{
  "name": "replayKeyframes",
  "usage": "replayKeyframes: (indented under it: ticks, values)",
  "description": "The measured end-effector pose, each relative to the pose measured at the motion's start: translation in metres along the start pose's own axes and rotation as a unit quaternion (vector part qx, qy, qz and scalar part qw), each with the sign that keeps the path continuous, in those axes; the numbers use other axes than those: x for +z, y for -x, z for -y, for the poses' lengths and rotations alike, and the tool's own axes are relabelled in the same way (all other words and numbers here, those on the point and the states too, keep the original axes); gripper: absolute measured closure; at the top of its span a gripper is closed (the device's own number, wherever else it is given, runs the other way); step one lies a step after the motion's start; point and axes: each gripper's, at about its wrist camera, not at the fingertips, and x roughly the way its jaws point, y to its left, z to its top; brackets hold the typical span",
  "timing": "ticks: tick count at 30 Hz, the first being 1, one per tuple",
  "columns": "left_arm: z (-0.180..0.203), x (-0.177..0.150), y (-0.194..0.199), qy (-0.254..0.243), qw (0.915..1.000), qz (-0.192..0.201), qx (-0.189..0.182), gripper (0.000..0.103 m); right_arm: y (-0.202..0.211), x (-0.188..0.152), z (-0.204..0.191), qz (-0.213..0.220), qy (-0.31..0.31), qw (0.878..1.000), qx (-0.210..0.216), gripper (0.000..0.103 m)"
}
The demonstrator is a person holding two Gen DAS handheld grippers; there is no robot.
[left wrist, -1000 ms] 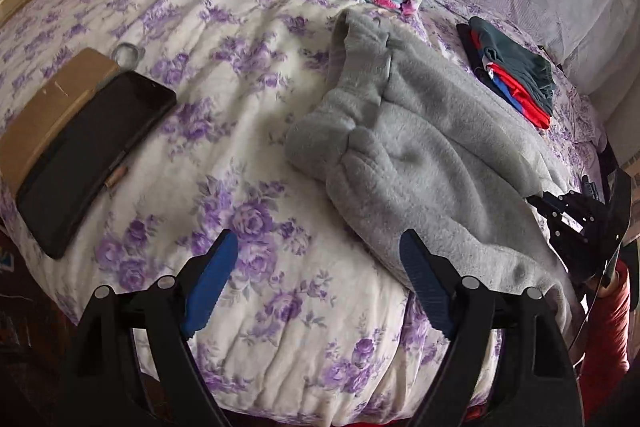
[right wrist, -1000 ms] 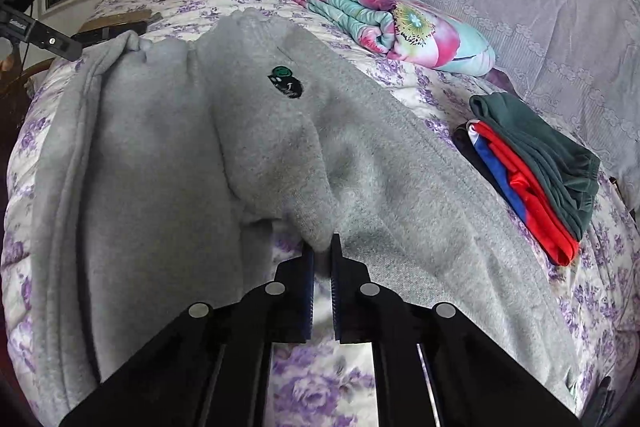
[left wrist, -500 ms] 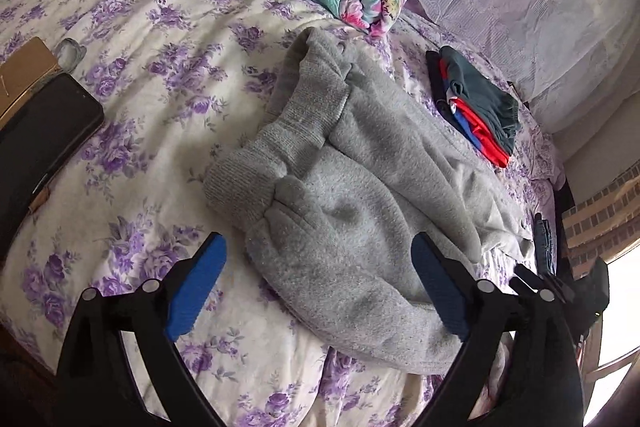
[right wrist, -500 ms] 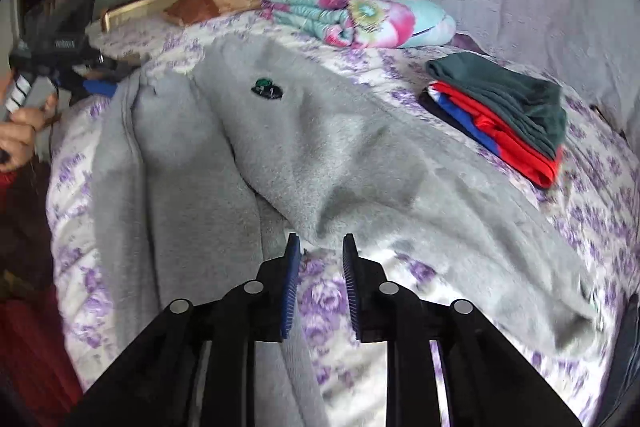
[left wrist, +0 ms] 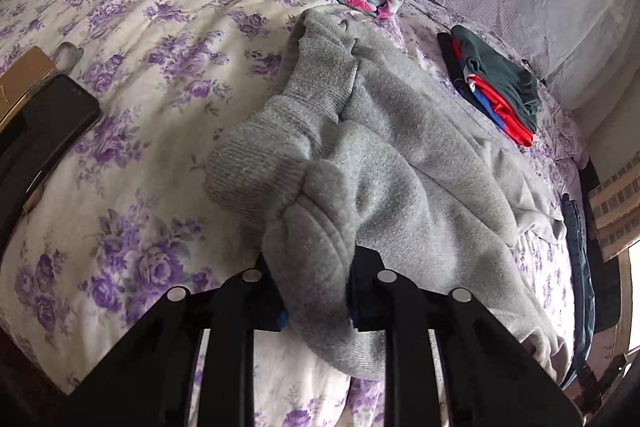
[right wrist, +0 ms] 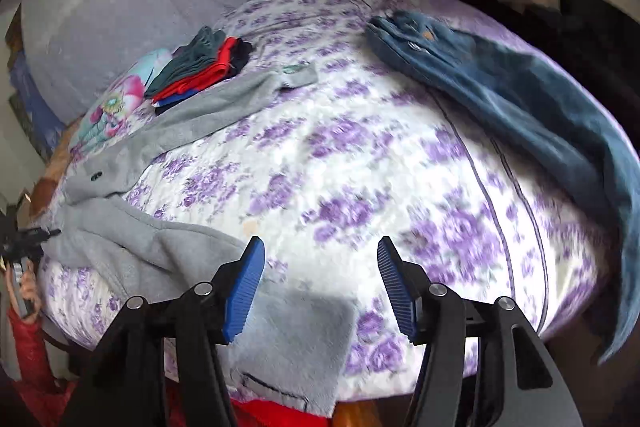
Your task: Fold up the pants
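1. the left tongs (left wrist: 316,291) are clamping a bunched fold of the grey pants (left wrist: 400,163) near the cuff end.
2. the grey pants are lying spread across the flowered bed (left wrist: 160,39), beside a stack of folded clothes (left wrist: 496,87).
3. the right tongs (right wrist: 320,287) are opening, gripping nothing, hovering over grey fabric at the bed edge.
4. blue jeans (right wrist: 520,99) are lying well apart.

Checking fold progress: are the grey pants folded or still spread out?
Spread, not folded: the grey pants stretch in a long strip across the bed, one bunched end clamped in the left gripper.
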Motion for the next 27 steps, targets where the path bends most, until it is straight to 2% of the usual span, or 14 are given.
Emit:
replayKeyframes:
  ticks: [3, 5, 6, 7, 8, 11, 14, 16, 18, 21, 23, 27]
  values:
    - [-0.007, -0.005, 0.009, 0.01, 0.9999, 0.0, -0.012, 0.084, -0.023, -0.018, 0.005, -0.027, -0.021, 0.998, 0.046, 0.035]
    - [-0.008, -0.007, 0.009, 0.011, 0.9999, 0.0, -0.007, 0.084, -0.035, -0.027, -0.008, -0.004, 0.007, 1.0, 0.03, 0.037]
    - [-0.008, -0.007, 0.007, 0.014, 0.9999, -0.002, -0.005, 0.084, -0.035, -0.028, -0.016, 0.009, 0.034, 0.999, 0.028, 0.055]
    - [-0.009, -0.007, 0.006, 0.015, 0.9999, -0.003, -0.004, 0.084, -0.034, -0.025, -0.022, 0.009, 0.043, 0.998, 0.048, 0.086]
    - [-0.009, -0.007, 0.006, 0.015, 0.9999, -0.005, -0.003, 0.084, -0.033, -0.019, -0.027, 0.011, 0.041, 0.997, 0.07, 0.091]
    - [-0.007, -0.004, 0.011, 0.015, 0.9999, -0.002, 0.0, 0.085, -0.012, 0.019, -0.046, 0.055, 0.101, 0.992, 0.055, 0.091]
    - [-0.001, -0.005, 0.025, 0.013, 0.9998, 0.012, -0.005, 0.085, 0.009, 0.082, -0.049, 0.104, 0.118, 0.986, 0.05, 0.092]
    - [0.005, -0.011, 0.034, 0.008, 0.9997, 0.02, -0.008, 0.085, 0.008, 0.114, -0.049, 0.111, 0.138, 0.984, 0.033, 0.092]
    - [0.009, -0.019, 0.034, 0.0, 0.9998, 0.019, -0.003, 0.085, -0.014, 0.133, -0.046, 0.101, 0.154, 0.983, -0.004, 0.091]
    - [0.0, -0.031, 0.011, 0.015, 0.9998, -0.009, 0.013, 0.082, -0.08, 0.132, -0.03, 0.017, 0.155, 0.987, -0.038, 0.09]
    - [-0.011, -0.042, 0.005, 0.032, 0.9994, -0.015, -0.006, 0.079, -0.108, 0.107, -0.014, -0.029, 0.132, 0.99, -0.042, 0.09]
    - [-0.021, -0.049, 0.02, 0.035, 0.9987, -0.017, -0.032, 0.078, -0.08, 0.063, 0.011, -0.015, 0.073, 0.997, 0.008, 0.088]
